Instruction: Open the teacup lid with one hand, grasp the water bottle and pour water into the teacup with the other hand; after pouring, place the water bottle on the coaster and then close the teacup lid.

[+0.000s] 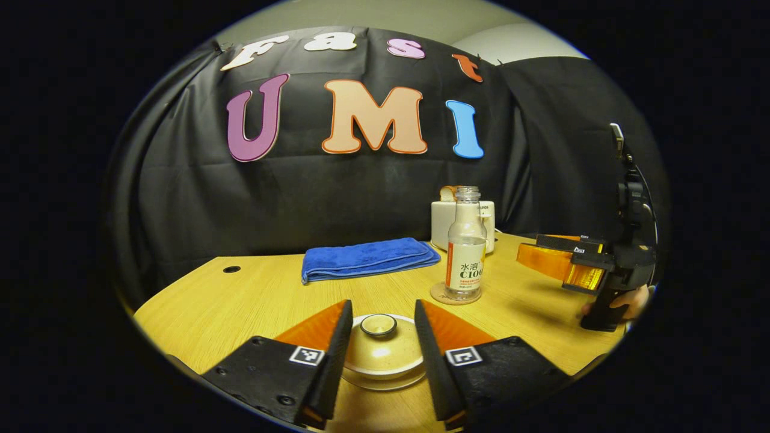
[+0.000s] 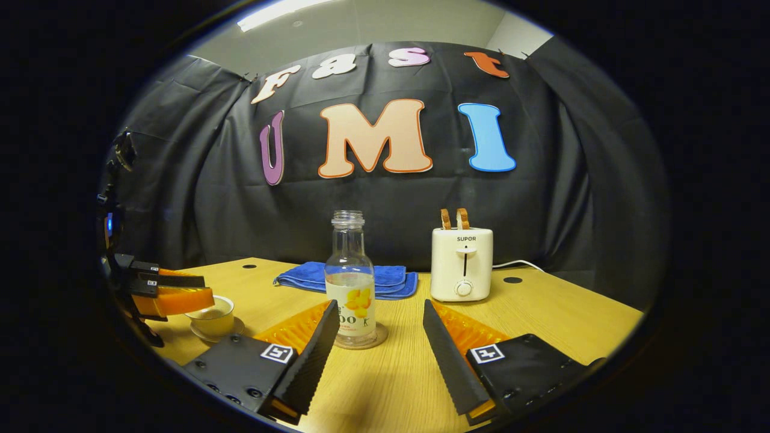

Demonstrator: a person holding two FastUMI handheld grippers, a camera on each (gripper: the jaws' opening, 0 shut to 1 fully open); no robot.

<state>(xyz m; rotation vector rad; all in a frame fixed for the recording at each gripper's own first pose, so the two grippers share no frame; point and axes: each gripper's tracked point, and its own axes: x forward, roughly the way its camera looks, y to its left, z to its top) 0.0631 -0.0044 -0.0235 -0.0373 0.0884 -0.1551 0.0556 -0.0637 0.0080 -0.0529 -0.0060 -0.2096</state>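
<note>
Left tool [image 1: 383,337] wide open astride lid [image 1: 380,346], gripping nothing; off-centre squeeze risks tipping cup [image 2: 212,317]. Right tool [image 2: 378,337] open, empty, facing bottle [image 2: 351,282]; careless approach could topple it.

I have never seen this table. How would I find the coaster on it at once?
Start at the wooden table and find the white toaster near the back. Just in front stands a clear, uncapped water bottle; the coaster is the thin round disc under it, unlike the saucer under the teacup.

Dim booth lit by a ceiling strip light [image 2: 283,13], sharp centrally, with fisheye bending and darkening at edges.
</note>
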